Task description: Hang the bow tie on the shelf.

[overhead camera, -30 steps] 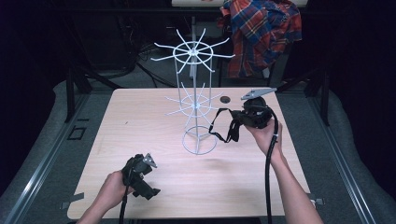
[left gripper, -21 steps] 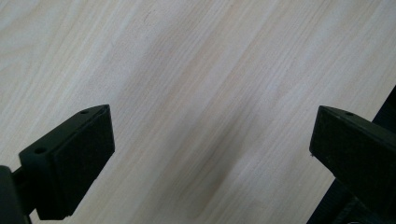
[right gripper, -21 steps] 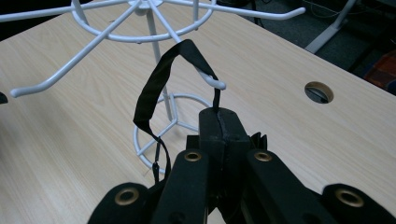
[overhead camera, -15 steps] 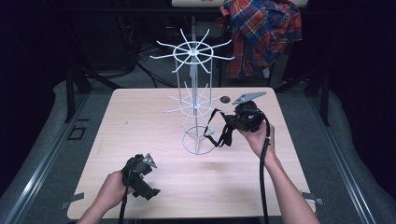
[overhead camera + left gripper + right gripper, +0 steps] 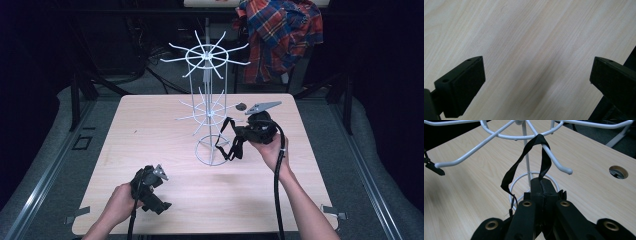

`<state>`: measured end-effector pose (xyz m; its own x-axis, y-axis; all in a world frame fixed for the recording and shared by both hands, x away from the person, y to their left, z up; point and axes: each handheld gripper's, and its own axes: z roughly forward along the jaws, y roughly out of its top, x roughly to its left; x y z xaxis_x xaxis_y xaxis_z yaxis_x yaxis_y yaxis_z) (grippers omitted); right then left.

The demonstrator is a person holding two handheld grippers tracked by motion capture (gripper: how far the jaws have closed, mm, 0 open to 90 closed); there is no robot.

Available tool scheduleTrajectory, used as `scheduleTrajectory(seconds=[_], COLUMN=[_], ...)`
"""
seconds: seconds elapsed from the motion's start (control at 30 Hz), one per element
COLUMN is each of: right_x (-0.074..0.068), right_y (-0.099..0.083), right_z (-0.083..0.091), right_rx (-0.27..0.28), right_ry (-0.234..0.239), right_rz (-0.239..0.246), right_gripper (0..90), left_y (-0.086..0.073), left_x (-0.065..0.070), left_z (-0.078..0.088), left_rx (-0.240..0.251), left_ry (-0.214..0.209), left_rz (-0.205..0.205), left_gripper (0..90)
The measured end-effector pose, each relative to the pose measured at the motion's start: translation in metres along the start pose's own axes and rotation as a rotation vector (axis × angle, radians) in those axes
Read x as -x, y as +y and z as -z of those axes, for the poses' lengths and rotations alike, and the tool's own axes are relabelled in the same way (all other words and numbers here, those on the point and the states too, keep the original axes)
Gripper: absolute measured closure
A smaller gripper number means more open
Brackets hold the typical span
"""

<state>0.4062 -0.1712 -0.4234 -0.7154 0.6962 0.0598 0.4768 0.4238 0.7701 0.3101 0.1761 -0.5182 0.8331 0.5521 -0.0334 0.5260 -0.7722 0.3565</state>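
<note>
1. The right gripper (image 5: 541,195), jaws closed tight on a black strap (image 5: 541,155), holds it looped over a lower arm of the white wire rack (image 5: 210,107) near the desk's (image 5: 150,130) centre.
2. The left gripper (image 5: 150,187) rests near the front edge, jaws wide apart, empty.
3. Hanging seems in hand; next likely calls for releasing the strap.

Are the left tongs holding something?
No, the left tongs stand wide open, with bare table between the jaws.
</note>
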Motion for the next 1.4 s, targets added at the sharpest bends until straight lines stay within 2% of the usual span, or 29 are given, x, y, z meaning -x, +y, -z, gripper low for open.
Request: scheduleTrajectory(seconds=[0.3, 0.73, 1.0, 1.1, 1.27, 1.4], right_x=[-0.002, -0.011, -0.010, -0.014, -0.011, -0.010], right_y=[-0.001, 0.001, 0.000, 0.001, 0.000, -0.001], right_z=[-0.006, -0.011, -0.011, -0.014, -0.014, -0.016], right_rx=[0.012, 0.008, 0.040, 0.031, 0.018, 0.014], right_ry=[0.036, 0.044, 0.052, 0.046, 0.021, 0.017], right_rz=[-0.001, 0.017, -0.002, 0.009, 0.005, 0.005], right_gripper=[89.5, 89.2, 89.3, 89.0, 87.0, 84.2], left_y=[0.000, 0.000, 0.001, 0.000, 0.000, 0.000], left_x=[0.000, 0.001, 0.001, 0.000, 0.001, 0.002], left_z=[0.000, 0.000, -0.001, -0.001, -0.003, -0.003], left_rx=[-0.001, -0.009, -0.008, -0.010, -0.036, -0.031], left_ry=[-0.002, 0.003, 0.002, 0.003, 0.010, -0.002], left_rz=[-0.001, -0.001, 0.001, -0.002, -0.002, -0.007], left_gripper=[0.2, 0.2, 0.2, 0.2, 0.7, 0.7])
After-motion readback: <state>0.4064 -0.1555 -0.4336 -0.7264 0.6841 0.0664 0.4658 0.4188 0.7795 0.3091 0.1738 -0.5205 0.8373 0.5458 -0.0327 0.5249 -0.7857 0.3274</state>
